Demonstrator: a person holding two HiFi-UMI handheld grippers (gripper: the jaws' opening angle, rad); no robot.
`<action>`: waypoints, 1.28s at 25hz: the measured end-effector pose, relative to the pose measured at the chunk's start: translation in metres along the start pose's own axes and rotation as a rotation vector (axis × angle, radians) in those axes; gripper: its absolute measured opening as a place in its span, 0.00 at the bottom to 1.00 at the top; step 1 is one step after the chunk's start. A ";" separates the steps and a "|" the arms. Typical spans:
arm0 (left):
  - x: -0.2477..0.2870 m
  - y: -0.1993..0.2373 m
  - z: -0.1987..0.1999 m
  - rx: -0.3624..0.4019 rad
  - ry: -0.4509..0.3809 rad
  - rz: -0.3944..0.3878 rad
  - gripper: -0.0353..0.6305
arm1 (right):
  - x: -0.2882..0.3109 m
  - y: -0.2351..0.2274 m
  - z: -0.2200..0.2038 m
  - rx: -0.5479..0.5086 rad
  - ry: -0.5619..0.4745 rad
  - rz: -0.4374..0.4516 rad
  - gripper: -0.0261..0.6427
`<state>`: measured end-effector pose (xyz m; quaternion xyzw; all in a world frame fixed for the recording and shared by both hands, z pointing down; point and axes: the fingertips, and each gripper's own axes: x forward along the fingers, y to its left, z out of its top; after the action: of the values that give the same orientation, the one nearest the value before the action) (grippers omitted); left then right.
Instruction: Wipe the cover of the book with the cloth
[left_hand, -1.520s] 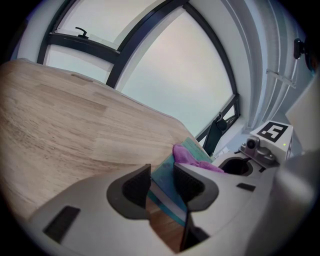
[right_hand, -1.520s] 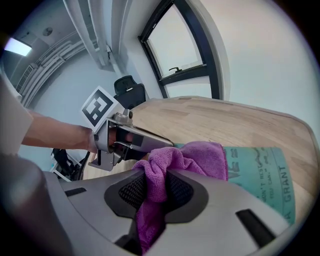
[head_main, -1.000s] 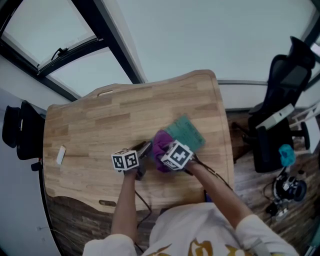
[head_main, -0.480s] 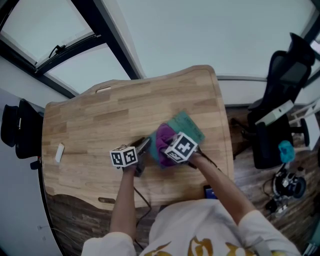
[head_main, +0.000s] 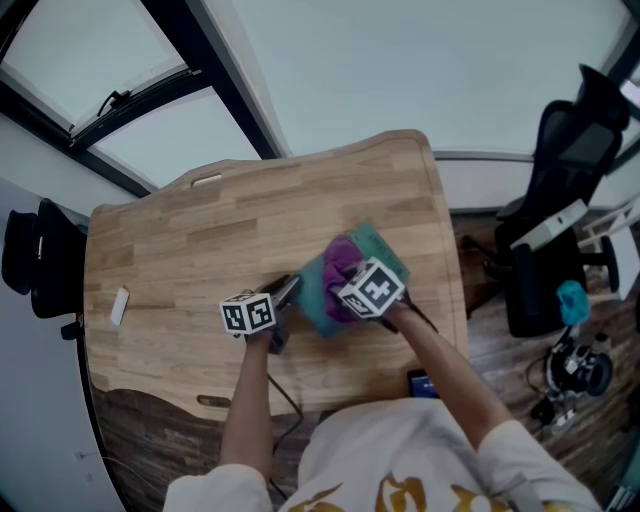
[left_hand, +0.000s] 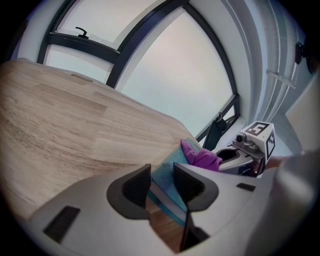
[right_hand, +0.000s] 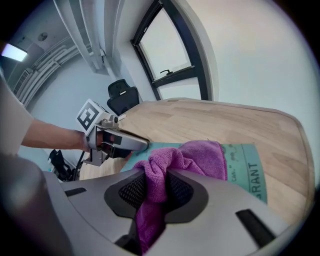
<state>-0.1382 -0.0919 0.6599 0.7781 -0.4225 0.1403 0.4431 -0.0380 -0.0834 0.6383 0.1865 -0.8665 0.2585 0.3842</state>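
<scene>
A teal book (head_main: 384, 250) lies on the wooden table (head_main: 200, 240), right of centre. My right gripper (head_main: 347, 277) is shut on a purple cloth (head_main: 343, 258), which rests bunched on the cover. In the right gripper view the cloth (right_hand: 192, 157) hangs from between the pads onto the book (right_hand: 247, 172). My left gripper (head_main: 296, 288) is at the book's near left corner. In the left gripper view the book's edge (left_hand: 167, 176) sits between the pads, which close on it. The cloth (left_hand: 201, 157) lies farther along the cover.
A small white object (head_main: 120, 307) lies near the table's left edge. A black office chair (head_main: 560, 220) stands to the right, off the table. A dark bag (head_main: 35, 262) hangs at the left. A dark flat device (head_main: 420, 383) sits by the table's near edge.
My right gripper has carried the cloth to the right and a little away across the cover. The left gripper has stayed at the book's corner.
</scene>
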 end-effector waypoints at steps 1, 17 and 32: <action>0.000 0.000 0.000 0.001 -0.001 0.000 0.27 | -0.002 -0.006 0.000 0.008 -0.012 -0.030 0.15; -0.016 0.001 0.012 0.048 -0.170 0.117 0.27 | -0.053 -0.005 -0.010 0.008 -0.221 -0.332 0.15; -0.115 -0.091 0.058 0.363 -0.402 0.169 0.06 | -0.128 0.045 0.022 0.064 -0.498 -0.520 0.15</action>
<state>-0.1452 -0.0545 0.5068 0.8190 -0.5333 0.0927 0.1905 0.0070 -0.0452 0.5147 0.4699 -0.8485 0.1257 0.2083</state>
